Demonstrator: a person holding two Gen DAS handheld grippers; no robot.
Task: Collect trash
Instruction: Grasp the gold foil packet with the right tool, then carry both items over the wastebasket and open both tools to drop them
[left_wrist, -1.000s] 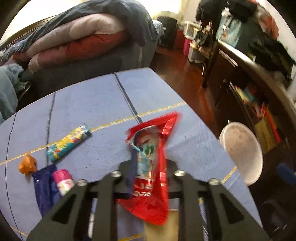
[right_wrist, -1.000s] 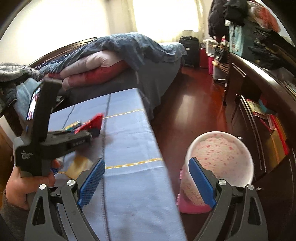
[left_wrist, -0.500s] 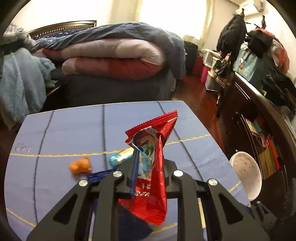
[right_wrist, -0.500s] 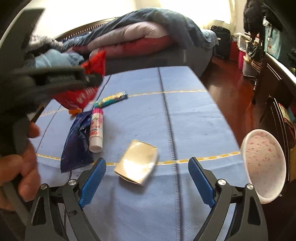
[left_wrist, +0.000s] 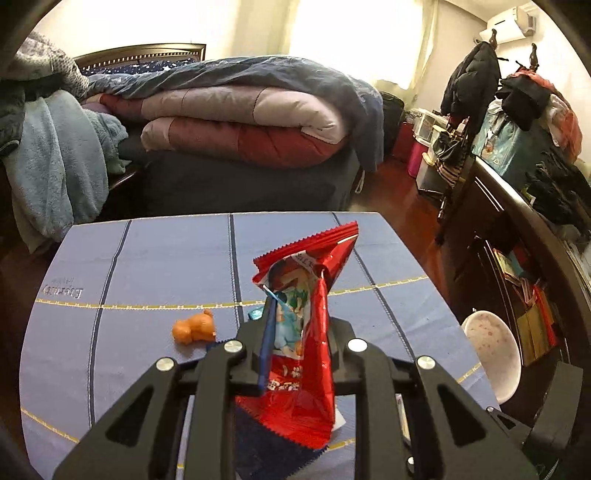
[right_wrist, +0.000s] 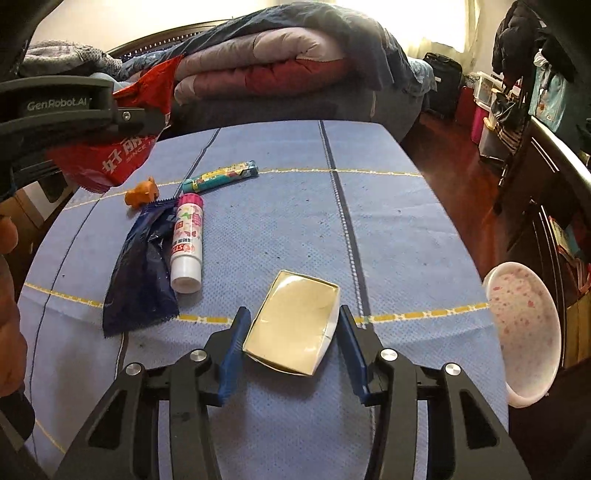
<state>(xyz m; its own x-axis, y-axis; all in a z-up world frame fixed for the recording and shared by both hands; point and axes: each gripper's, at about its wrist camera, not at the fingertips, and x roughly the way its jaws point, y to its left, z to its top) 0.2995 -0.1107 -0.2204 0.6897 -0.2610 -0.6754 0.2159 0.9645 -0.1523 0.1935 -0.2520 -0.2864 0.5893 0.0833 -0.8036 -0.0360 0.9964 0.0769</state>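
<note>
Closing your right tongs on a small open box while your left tongs hold a red wrapper.

Left first: those jaws are clamped tight on the red snack wrapper, raised clear of the blue tablecloth. To their right, your other tongs, a second ago over the table edge beside the pink bin, now straddle the cream box; the narrowing jaws sit just beside its sides, not yet pressing. A second piece of trash looks nearly secured.
</note>
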